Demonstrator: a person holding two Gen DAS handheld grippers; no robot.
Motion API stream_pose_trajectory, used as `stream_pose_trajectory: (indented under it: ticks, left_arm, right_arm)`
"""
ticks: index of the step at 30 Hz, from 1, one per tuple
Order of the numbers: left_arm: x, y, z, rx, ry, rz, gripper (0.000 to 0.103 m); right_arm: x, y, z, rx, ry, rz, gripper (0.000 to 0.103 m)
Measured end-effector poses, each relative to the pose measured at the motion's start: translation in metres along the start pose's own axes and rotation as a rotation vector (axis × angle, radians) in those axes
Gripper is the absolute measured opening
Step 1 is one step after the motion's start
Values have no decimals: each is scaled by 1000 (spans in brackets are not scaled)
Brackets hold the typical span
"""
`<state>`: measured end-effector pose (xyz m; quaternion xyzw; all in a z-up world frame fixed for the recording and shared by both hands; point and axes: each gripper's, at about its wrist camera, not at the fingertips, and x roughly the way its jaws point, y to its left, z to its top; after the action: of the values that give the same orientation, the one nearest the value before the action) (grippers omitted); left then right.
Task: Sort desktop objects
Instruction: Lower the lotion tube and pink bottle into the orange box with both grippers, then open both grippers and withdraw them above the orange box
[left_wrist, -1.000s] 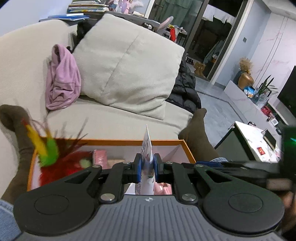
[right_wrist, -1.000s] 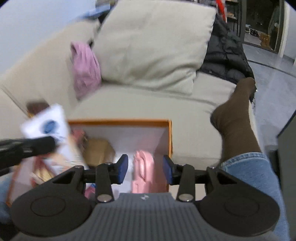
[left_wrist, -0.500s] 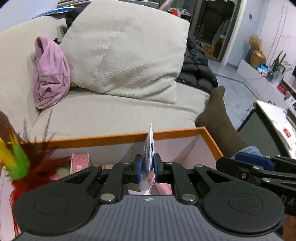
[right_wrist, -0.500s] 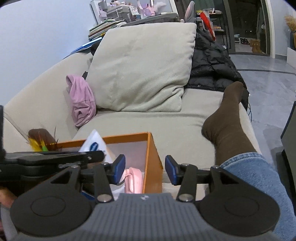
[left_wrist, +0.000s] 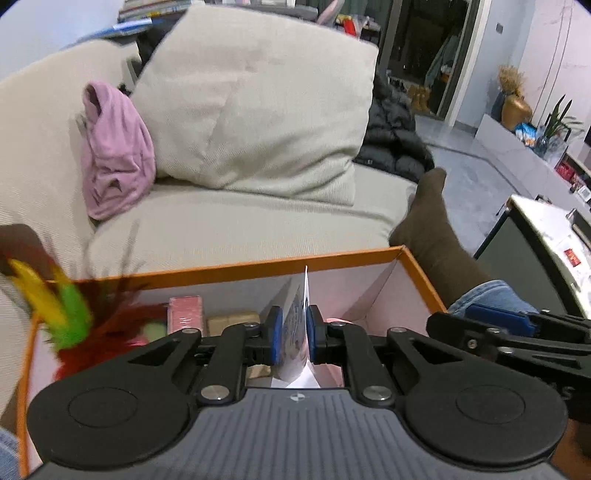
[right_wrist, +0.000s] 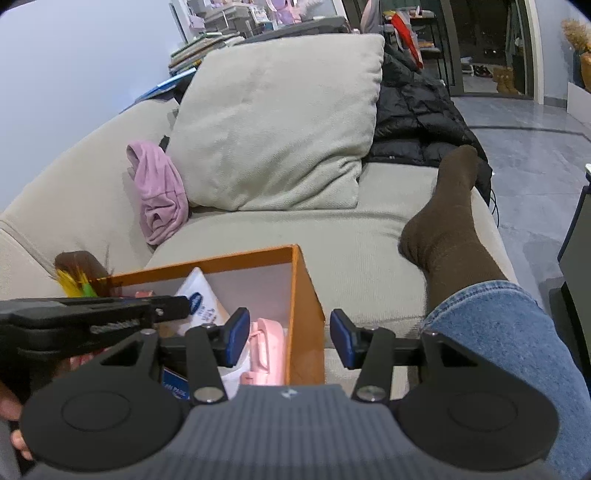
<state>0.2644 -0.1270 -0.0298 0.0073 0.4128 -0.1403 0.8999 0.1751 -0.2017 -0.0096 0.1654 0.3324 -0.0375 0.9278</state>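
Observation:
An orange box (left_wrist: 240, 267) with a pale inside sits on the sofa in front of me. My left gripper (left_wrist: 293, 332) is shut on a thin white packet (left_wrist: 302, 295) with a blue logo, held upright low inside the box. The right wrist view shows the same packet (right_wrist: 201, 295) at the left gripper's tip. My right gripper (right_wrist: 290, 341) is open and holds nothing. Its jaws straddle the box's right wall (right_wrist: 306, 332). In the box lie a pink thing (right_wrist: 266, 350), a pink block (left_wrist: 185, 314), a tan block (left_wrist: 232, 319) and a feather toy (left_wrist: 66, 310).
A beige cushion (left_wrist: 258, 110), a purple garment (left_wrist: 114, 147) and a black jacket (left_wrist: 391, 140) lie on the sofa behind the box. A person's leg in a brown sock (right_wrist: 447, 229) and jeans (right_wrist: 517, 350) stretches along the right. A low table (left_wrist: 546, 251) stands at far right.
The left gripper has sunk deeper into the box with the packet. The right gripper's jaws have widened and it has shifted right, from over the pink thing to astride the box wall.

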Motion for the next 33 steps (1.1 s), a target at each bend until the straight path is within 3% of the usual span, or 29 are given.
stream_pose_trajectory:
  ticks: [4,10,12,21,29,33]
  left_arm:
    - [-39,3,-7,-3,-53,5,20]
    - [-95,5,-30,-31,-137,7,37]
    - [-109,7,-39,-39,-172,18,53]
    - [-134,20,-74,-81,-290,81,81]
    - [-123,22,-92,-94,-349,118,84]
    - [-110,27,-101,-86,-320,152,84]
  right_arm:
    - [-25,16,-9,-48,-55,7,59]
    - [-66,48,-24,-145,-128,51,65]
    - [-78,57,-28,-176,-150,72,69]
    - [-110,80,-45,-249,-234,89,82]
    - [-95,77,-56,-211,-201,55,88]
    - [-77,79,-67,-260,-148,33,88]
